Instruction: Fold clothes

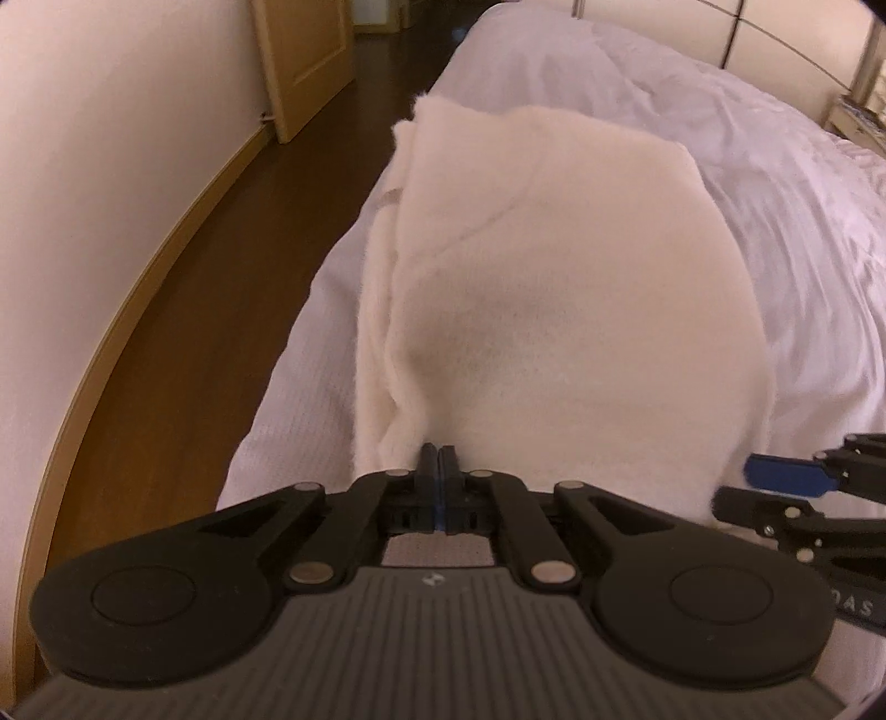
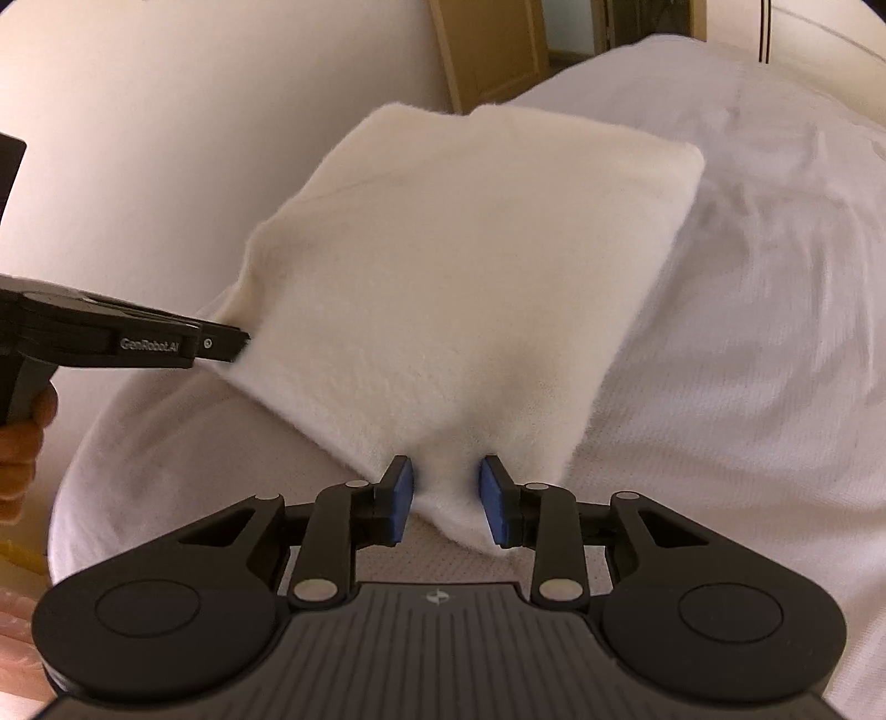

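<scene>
A cream fleece garment (image 1: 554, 288) lies folded into a rough rectangle on the white bed (image 1: 803, 232). My left gripper (image 1: 439, 459) is shut on the garment's near left corner. In the right wrist view the same garment (image 2: 454, 288) fills the middle, and my right gripper (image 2: 447, 495) is open, its blue pads (image 2: 401, 498) on either side of the garment's near right corner. The left gripper (image 2: 241, 343) shows there at the left, pinching the fabric edge. The right gripper's blue pad (image 1: 786, 476) shows at the right edge of the left wrist view.
The bed's left edge (image 1: 288, 376) drops to a dark wood floor (image 1: 221, 249) beside a cream wall (image 1: 111, 138). A wooden door (image 1: 304, 50) stands at the far end. The white duvet (image 2: 747, 277) is rumpled to the right of the garment.
</scene>
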A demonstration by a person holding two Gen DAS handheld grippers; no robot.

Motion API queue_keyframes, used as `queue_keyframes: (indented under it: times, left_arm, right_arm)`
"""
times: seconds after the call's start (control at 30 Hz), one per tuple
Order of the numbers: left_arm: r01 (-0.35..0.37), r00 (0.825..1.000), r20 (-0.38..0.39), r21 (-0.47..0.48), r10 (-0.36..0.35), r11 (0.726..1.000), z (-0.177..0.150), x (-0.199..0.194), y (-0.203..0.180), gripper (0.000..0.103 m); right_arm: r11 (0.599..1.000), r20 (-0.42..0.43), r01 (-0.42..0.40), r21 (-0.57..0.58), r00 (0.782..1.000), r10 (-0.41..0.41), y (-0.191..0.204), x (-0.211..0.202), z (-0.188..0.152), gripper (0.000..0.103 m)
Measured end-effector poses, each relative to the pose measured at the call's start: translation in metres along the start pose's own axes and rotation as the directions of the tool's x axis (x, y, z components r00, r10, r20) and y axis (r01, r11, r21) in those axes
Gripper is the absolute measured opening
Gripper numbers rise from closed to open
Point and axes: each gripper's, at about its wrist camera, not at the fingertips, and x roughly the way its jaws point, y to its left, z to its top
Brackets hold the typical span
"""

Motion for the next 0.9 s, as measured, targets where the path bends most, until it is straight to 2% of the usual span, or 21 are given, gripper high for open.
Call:
queue_keyframes:
  times: [0.07, 0.1, 0.13, 0.17, 0.23, 0.33, 0.4, 0.47, 0.57, 0.73, 0.9]
  left_arm:
    - [-0.02, 0.999, -0.028, -0.041, 0.019, 0.999, 0.003, -0.011, -0.002, 0.006]
    - [-0.039, 0.998, -0.047, -0.063, 0.036, 0.997, 0.004, -0.017, -0.005, 0.016]
    - [-0.069, 0.996, -0.069, -0.077, 0.063, 0.995, 0.004, -0.024, -0.008, 0.034]
    - [-0.104, 0.991, -0.091, -0.088, 0.096, 0.991, 0.003, -0.031, -0.012, 0.039]
    - [-0.148, 0.984, -0.118, -0.095, 0.136, 0.984, 0.002, -0.048, -0.021, 0.042]
    - [-0.165, 0.975, -0.166, -0.117, 0.144, 0.979, -0.001, -0.071, -0.03, 0.054]
    - [-0.169, 0.973, -0.175, -0.12, 0.147, 0.978, -0.001, -0.086, -0.035, 0.057]
    - [-0.174, 0.972, -0.178, -0.118, 0.151, 0.978, -0.001, -0.099, -0.04, 0.059]
    - [-0.184, 0.973, -0.167, -0.133, 0.161, 0.974, 0.005, -0.113, -0.046, 0.071]
    - [-0.187, 0.973, -0.163, -0.144, 0.163, 0.972, 0.011, -0.124, -0.054, 0.074]
    - [-0.176, 0.975, -0.163, -0.139, 0.152, 0.975, 0.01, -0.134, -0.062, 0.078]
  right_arm:
    - [0.999, -0.011, -0.009, 0.039, 1.0, 0.009, -0.004, -0.014, 0.006, 0.034]
    - [0.998, -0.014, -0.011, 0.066, 1.0, 0.012, -0.007, -0.021, 0.007, 0.038]
    - [0.995, -0.019, -0.01, 0.095, 1.0, 0.012, -0.008, -0.031, 0.009, 0.046]
    - [0.993, -0.023, -0.01, 0.12, 1.0, 0.013, -0.01, -0.04, 0.009, 0.052]
    - [0.989, -0.04, -0.005, 0.149, 0.999, 0.011, -0.012, -0.053, 0.012, 0.055]
    - [0.984, -0.063, 0.0, 0.177, 0.998, 0.011, -0.015, -0.071, 0.016, 0.073]
    - [0.983, -0.072, 0.004, 0.184, 0.997, 0.01, -0.017, -0.081, 0.02, 0.075]
    - [0.981, -0.081, 0.006, 0.193, 0.997, 0.01, -0.019, -0.09, 0.024, 0.085]
    - [0.98, -0.087, 0.011, 0.199, 0.996, 0.006, -0.023, -0.102, 0.031, 0.091]
    - [0.982, -0.102, 0.039, 0.187, 0.995, -0.02, -0.025, -0.113, 0.038, 0.099]
    - [0.984, -0.111, 0.079, 0.161, 0.992, -0.061, -0.021, -0.121, 0.041, 0.101]
